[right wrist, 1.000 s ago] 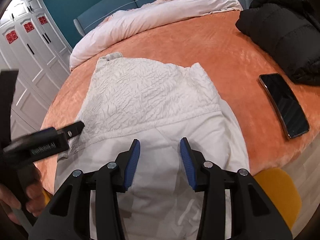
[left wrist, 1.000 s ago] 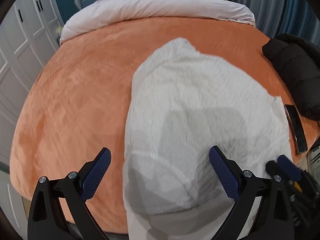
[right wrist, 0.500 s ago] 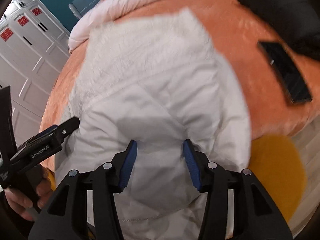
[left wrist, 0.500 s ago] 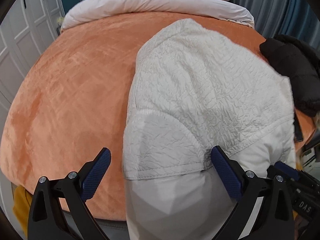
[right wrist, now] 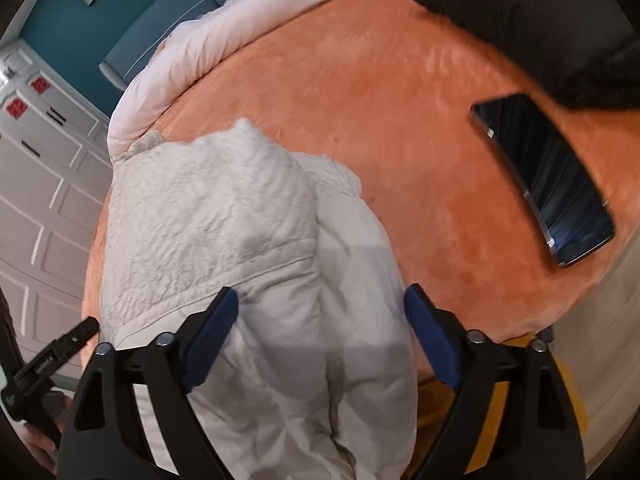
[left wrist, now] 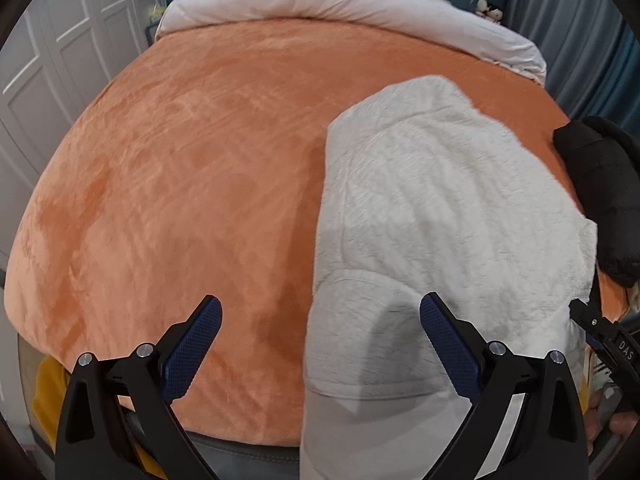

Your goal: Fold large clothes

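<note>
A large white garment [left wrist: 432, 216] with a crinkled texture lies folded lengthwise on the orange bed cover [left wrist: 192, 184], its near end hanging over the bed's edge. It also shows in the right wrist view [right wrist: 224, 224]. My left gripper [left wrist: 320, 344] is open and empty above the garment's near left edge. My right gripper [right wrist: 320, 332] is open wide, its fingers on either side of the garment's smooth hanging part [right wrist: 320, 380], not pinching it. The left gripper shows at the lower left of the right wrist view [right wrist: 52, 360].
A black phone [right wrist: 544, 184] lies on the bed cover to the right of the garment. A black puffy jacket [right wrist: 536, 28] lies at the far right. A rolled white duvet [left wrist: 352, 0] lies across the head of the bed. White wardrobe doors [left wrist: 60, 48] stand at the left.
My right gripper has opened from a narrow gap to wide open. The left gripper has shifted left, so the garment now sits to its right. The garment's near end hangs lower.
</note>
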`<action>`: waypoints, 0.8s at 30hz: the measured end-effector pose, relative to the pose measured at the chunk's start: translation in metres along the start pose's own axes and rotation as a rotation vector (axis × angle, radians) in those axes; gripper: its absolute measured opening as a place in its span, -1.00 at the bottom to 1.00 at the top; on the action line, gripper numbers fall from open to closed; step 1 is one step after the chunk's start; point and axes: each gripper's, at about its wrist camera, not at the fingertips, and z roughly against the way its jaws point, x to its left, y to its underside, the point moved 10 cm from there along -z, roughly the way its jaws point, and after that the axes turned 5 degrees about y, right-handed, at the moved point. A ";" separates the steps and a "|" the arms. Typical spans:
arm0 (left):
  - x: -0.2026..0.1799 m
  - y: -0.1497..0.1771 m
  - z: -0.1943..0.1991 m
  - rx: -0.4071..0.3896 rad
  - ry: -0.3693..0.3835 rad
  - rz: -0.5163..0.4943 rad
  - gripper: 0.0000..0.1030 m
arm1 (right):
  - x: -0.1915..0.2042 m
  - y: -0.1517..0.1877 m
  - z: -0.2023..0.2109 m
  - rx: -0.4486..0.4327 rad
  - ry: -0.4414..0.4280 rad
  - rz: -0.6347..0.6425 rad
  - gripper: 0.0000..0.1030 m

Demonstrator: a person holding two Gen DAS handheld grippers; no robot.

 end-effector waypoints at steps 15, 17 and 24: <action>0.002 0.003 -0.064 0.155 0.489 0.311 0.90 | 0.006 0.016 -0.047 0.164 -0.342 -0.194 0.91; 0.001 0.007 -0.073 0.190 0.597 0.377 0.90 | 0.011 0.014 -0.050 0.171 -0.363 -0.185 0.91; -0.014 -0.004 -0.055 0.141 0.627 0.298 0.59 | 0.040 0.011 -0.053 0.196 -0.469 -0.175 0.28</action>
